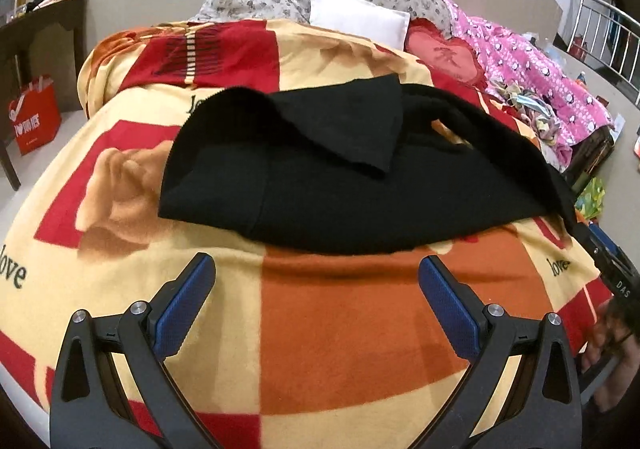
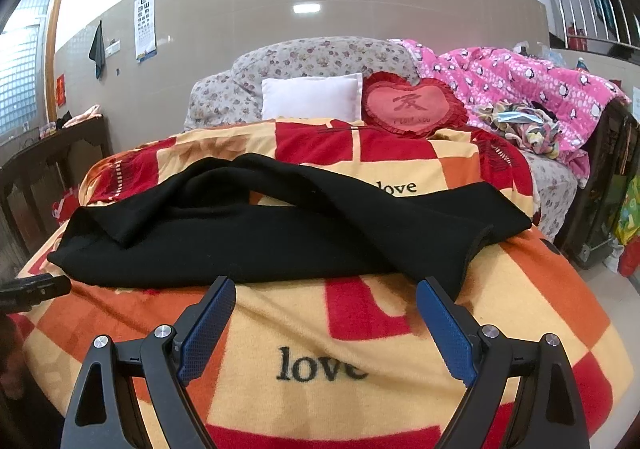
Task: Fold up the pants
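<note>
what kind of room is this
Most likely a home bedroom or living room. The black pants lie on a blanket printed with "love", spread over a bed or sofa, with a white pillow and a heart cushion behind.

The pants (image 2: 256, 233) lie crosswise on the blanket (image 2: 320, 345) that covers the bed, just ahead of both my hand-held grippers. Behind them, at the head of the bed, a pillow (image 2: 312, 97) sits left of a heart cushion (image 2: 412, 103). A quilt (image 2: 520, 89) is heaped to the right.

Beige tiled wall (image 2: 320, 29), perhaps sofa (image 2: 312, 57)
</note>
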`<act>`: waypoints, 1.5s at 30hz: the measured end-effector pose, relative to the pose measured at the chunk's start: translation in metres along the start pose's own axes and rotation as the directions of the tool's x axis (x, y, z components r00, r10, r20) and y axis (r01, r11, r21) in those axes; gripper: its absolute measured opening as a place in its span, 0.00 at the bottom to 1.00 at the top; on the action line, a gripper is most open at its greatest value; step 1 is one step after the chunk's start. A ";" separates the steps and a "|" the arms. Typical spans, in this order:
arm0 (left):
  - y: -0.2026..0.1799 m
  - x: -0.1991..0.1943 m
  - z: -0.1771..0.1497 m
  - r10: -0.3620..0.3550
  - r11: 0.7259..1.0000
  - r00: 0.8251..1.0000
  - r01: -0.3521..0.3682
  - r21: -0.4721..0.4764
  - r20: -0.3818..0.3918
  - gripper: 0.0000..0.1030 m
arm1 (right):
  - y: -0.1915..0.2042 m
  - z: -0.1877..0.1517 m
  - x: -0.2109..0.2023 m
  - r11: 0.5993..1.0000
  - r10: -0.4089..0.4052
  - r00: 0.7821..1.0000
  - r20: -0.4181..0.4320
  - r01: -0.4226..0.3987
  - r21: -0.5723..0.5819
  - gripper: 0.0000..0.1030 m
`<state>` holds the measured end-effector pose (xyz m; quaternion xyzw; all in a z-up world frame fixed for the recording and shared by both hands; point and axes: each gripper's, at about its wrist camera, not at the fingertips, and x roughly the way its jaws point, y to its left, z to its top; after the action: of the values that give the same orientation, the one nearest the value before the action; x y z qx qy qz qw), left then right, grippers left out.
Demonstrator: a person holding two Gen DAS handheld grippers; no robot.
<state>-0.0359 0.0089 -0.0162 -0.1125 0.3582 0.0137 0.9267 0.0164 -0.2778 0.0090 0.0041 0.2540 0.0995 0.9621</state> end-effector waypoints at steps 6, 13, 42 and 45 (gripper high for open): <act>0.003 0.004 0.005 -0.008 1.000 1.000 0.008 -0.016 -0.018 0.99 | -0.002 0.001 -0.001 1.000 -0.002 1.000 0.006 0.002 0.006 0.88; 0.007 -0.001 0.007 -0.031 0.999 1.000 0.031 -0.032 0.005 0.99 | -0.011 0.002 -0.003 0.999 -0.016 1.000 0.011 0.015 0.029 0.88; 0.084 0.019 0.057 -0.335 0.873 0.937 0.347 -0.344 0.095 0.82 | -0.049 0.019 0.014 0.998 -0.036 0.999 0.018 0.035 0.061 0.88; 0.082 0.023 0.053 -0.221 0.920 0.975 0.217 -0.326 0.025 0.40 | -0.051 0.018 0.014 0.997 -0.036 0.999 0.012 0.035 0.069 0.88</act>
<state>0.0073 0.0993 -0.0096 -0.3040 0.3418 -0.0315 0.8887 0.0471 -0.3243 0.0151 0.0336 0.2509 0.0737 0.9646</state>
